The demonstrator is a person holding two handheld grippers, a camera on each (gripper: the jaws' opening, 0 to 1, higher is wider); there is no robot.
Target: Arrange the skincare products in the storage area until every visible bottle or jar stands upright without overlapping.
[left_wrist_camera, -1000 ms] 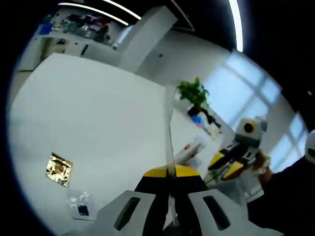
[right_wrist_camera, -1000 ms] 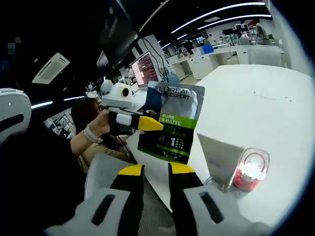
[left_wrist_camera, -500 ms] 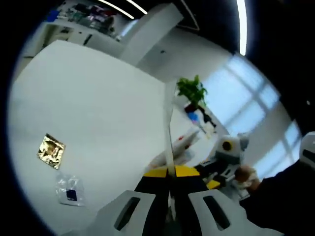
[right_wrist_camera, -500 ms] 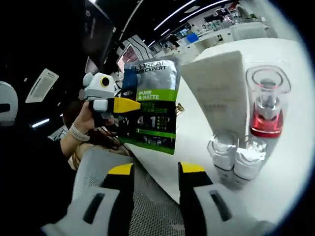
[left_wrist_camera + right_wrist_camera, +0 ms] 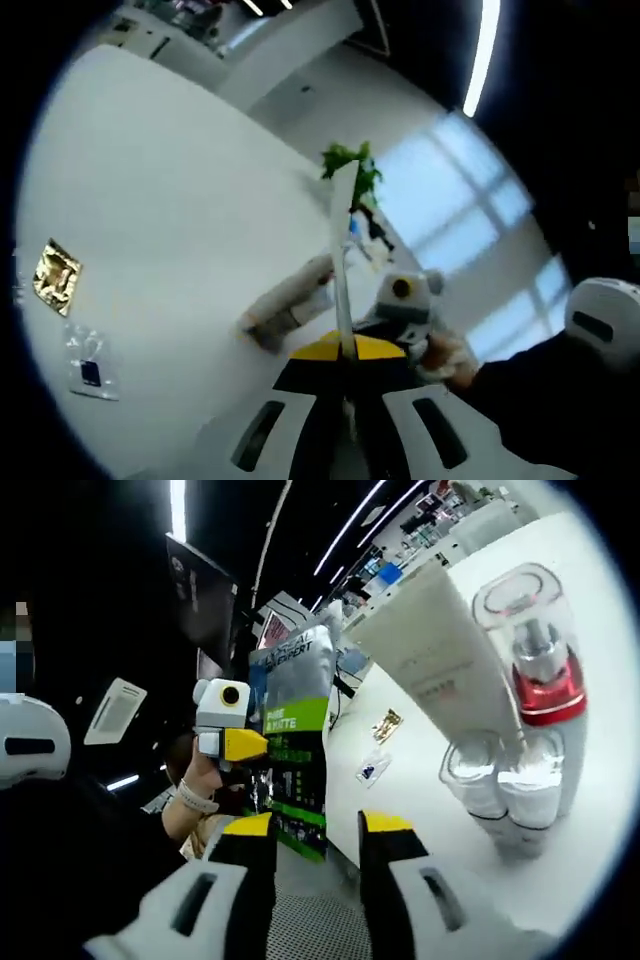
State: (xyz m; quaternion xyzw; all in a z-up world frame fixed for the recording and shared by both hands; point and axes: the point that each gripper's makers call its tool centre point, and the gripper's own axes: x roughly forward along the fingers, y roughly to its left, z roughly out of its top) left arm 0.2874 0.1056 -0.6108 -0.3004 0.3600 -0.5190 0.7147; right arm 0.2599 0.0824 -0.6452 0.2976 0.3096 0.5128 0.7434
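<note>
— Right, left gripper view first. What surrounds the work?

— A white table [image 5: 160, 190] runs away from the camera. On it lie a gold foil sachet [image 5: 56, 277] and, near it, a clear sachet with a dark square [image 5: 90, 372]. A white tube [image 5: 290, 300] lies on its side further in. A green plant [image 5: 352, 172] stands at the far edge, in front of bright windows. The left gripper [image 5: 343, 372] has its jaws pressed together on the sachet pack [image 5: 342, 250], seen edge-on as a thin pale strip that cuts across the plant. The right gripper [image 5: 400, 312] shows beside it, with a hand [image 5: 447, 357] behind.

— And the right gripper view?

— The right gripper's [image 5: 313, 830] jaws stand apart with nothing between them. The left gripper [image 5: 232, 738] holds the green and grey sachet pack [image 5: 292, 745] up off the table, at its near edge. A tall white tube [image 5: 440, 660] stands upright, touching a clear bottle with a red collar [image 5: 540, 670]. Two small clear-capped bottles [image 5: 505, 785] stand side by side in front of them, upright. Two small sachets [image 5: 378, 745] lie flat further back.

— Any containers?

— None that I can make out.
</note>
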